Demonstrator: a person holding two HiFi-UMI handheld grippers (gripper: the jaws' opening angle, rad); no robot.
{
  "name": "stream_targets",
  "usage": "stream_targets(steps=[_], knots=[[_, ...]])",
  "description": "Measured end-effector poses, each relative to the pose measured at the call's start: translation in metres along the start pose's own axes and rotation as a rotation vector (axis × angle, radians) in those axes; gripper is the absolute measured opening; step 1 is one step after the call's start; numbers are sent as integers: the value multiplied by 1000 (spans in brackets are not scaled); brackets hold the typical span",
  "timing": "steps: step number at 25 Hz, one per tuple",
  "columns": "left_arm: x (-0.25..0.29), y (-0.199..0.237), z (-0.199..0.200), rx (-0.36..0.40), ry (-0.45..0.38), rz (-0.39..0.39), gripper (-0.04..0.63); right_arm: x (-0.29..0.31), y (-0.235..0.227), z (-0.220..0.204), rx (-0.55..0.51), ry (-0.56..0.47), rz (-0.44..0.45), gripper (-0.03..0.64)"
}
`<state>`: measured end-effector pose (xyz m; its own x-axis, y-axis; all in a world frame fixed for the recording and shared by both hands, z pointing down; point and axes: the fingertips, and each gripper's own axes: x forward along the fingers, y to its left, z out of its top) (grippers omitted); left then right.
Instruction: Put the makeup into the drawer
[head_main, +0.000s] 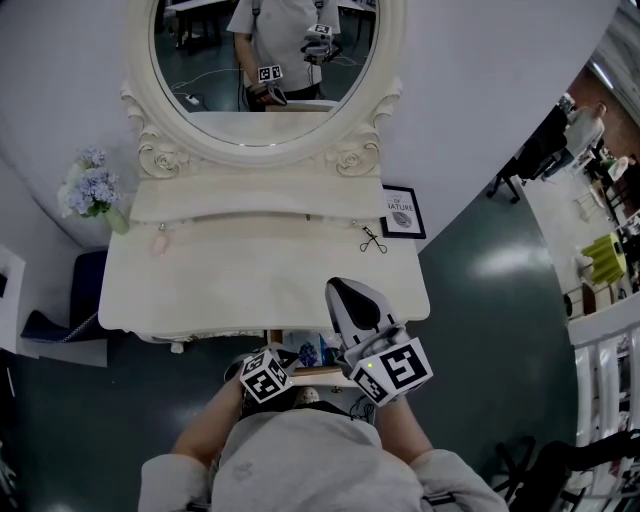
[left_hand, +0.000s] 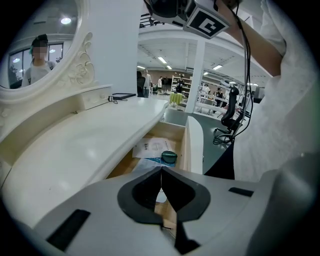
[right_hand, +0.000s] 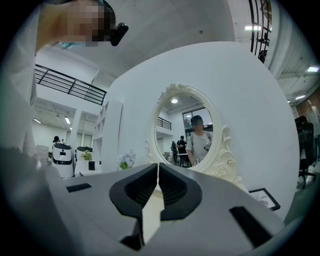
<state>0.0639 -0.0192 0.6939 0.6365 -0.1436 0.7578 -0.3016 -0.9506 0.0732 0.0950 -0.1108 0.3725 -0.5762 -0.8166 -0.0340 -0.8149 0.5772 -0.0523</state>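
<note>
step: placing seems done | green compact (left_hand: 169, 156) lies in open drawer (left_hand: 194, 142) among papers (left_hand: 152, 146) | left gripper (left_hand: 161, 169), right gripper (right_hand: 158, 166): jaws pressed together, empty | next: likely push drawer front shut

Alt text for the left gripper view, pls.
The left gripper, jaws shut and empty, points down at an open drawer under a white vanity top. Inside lie printed papers and a small round dark-green case. An oval mirror stands at far left.
</note>
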Motion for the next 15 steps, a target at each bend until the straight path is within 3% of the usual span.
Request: stream_targets(steps=[8,15], knots=[[-6,7,2,-5,-23,26,14,1,1,-1,4,-1,1,23],[-37,24,32,-70,-172,91,12,3,1,-5,11,7,5,23]])
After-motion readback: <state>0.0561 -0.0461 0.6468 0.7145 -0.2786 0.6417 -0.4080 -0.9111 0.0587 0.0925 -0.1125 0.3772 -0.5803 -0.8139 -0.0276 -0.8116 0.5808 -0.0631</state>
